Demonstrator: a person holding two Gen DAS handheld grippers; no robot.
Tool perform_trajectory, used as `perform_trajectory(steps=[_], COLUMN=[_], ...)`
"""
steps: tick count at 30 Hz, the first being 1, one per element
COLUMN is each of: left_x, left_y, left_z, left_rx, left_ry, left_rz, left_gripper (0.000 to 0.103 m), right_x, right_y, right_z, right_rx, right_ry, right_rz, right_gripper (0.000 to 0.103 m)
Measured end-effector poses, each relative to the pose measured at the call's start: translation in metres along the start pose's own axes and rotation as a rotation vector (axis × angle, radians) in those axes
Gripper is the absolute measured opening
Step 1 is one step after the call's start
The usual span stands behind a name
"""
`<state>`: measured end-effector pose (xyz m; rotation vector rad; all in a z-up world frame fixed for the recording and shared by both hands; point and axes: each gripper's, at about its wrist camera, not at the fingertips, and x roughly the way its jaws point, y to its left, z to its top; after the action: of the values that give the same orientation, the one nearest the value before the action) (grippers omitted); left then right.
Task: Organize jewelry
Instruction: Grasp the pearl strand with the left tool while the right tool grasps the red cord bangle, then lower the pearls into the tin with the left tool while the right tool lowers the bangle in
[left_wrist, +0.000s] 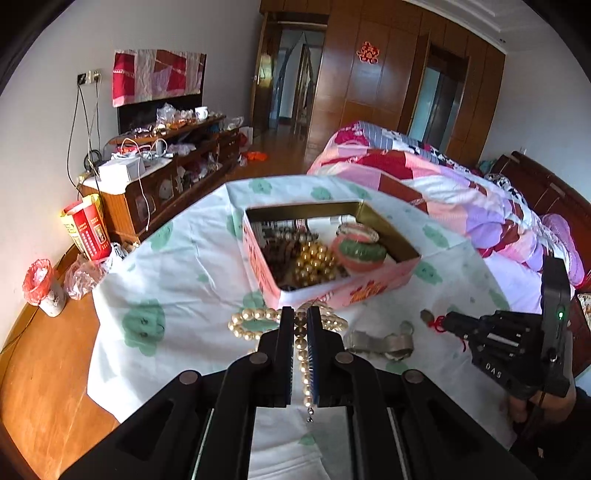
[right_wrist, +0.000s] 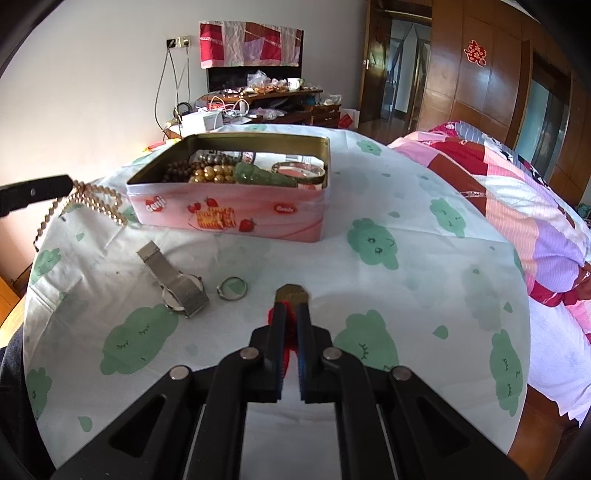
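Observation:
My left gripper (left_wrist: 300, 314) is shut on a cream pearl necklace (left_wrist: 251, 319), lifted just in front of the pink tin box (left_wrist: 369, 286). Its loops hang toward the cloth and one strand runs back between the fingers. In the right wrist view the necklace (right_wrist: 96, 201) dangles left of the tin (right_wrist: 258, 216). The tin holds gold beads (right_wrist: 212, 173), brown beads, a green bangle (right_wrist: 266, 177) and a pink bangle. My right gripper (right_wrist: 291, 308) is shut on a red cord with a brownish pendant (right_wrist: 291, 291) at its tips, low over the cloth. A silver mesh watch (right_wrist: 181, 288) and a ring (right_wrist: 232, 288) lie left of it.
The table wears a white cloth with green bears (right_wrist: 373, 240). A bed with a patchwork quilt (right_wrist: 517, 192) runs close along the right. Bare wooden tabletop (left_wrist: 40, 369) shows at the left, with a red-wrapped cup (left_wrist: 42, 288) and red cartons (left_wrist: 86, 230). A cluttered cabinet stands behind.

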<state>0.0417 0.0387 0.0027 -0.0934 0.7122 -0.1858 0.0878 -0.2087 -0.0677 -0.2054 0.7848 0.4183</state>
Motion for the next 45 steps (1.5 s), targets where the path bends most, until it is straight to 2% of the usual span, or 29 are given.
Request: perform_trajectory(steps=[15, 22, 26, 29, 30, 36, 40, 41, 42, 43, 45], left_x=[-0.011, -0.009, -0.007, -0.002, 0.000, 0.008, 0.013, 0.014, 0.014, 0.014, 0.014], left_y=[-0.007, -0.009, -0.011, -0.013, -0.014, -0.018, -0.019, -0.018, -0.018, -0.018, -0.018], left_z=[0.033, 0.041, 0.039, 0.034, 0.032, 0.026, 0.024, 0.024, 0.024, 0.023, 0.024], left_rx=[0.020, 0.024, 0.021, 0.021, 0.021, 0.022, 0.020, 0.019, 0.019, 0.018, 0.020], left_ry=[-0.084, -0.093, -0.089, -0.069, -0.063, -0.037, -0.024, -0.023, -0.021, -0.020, -0.022], left_rz=[-0.015, -0.027, -0.037, -0.045, -0.047, -0.057, -0.063, -0.063, -0.064, -0.064, -0.063], left_gripper=[0.005, 0.005, 0.005, 0.005, 0.005, 0.005, 0.005, 0.005, 0.005, 0.005, 0.005], right_x=[-0.030, -0.036, -0.034, -0.023, -0.021, 0.004, 0.015, 0.017, 0.017, 0.017, 0.015], right_y=[-0.004, -0.009, -0.013, -0.018, -0.018, -0.013, -0.024, -0.026, -0.027, -0.028, -0.025], right_z=[0.029, 0.035, 0.033, 0.025, 0.022, 0.007, 0.005, 0.005, 0.005, 0.005, 0.003], right_rx=[-0.006, -0.002, 0.010, 0.029, 0.030, -0.006, 0.027, 0.035, 0.039, 0.039, 0.021], right_ry=[-0.096, -0.111, -0.091, -0.043, -0.036, 0.060, 0.097, 0.110, 0.112, 0.116, 0.116], right_rz=[0.015, 0.010, 0.010, 0.017, 0.015, -0.005, -0.029, -0.028, -0.015, -0.002, -0.007], right_gripper=[0.005, 0.005, 0.007, 0.048, 0.050, 0.050, 0.050, 0.043, 0.019, 0.005, 0.007])
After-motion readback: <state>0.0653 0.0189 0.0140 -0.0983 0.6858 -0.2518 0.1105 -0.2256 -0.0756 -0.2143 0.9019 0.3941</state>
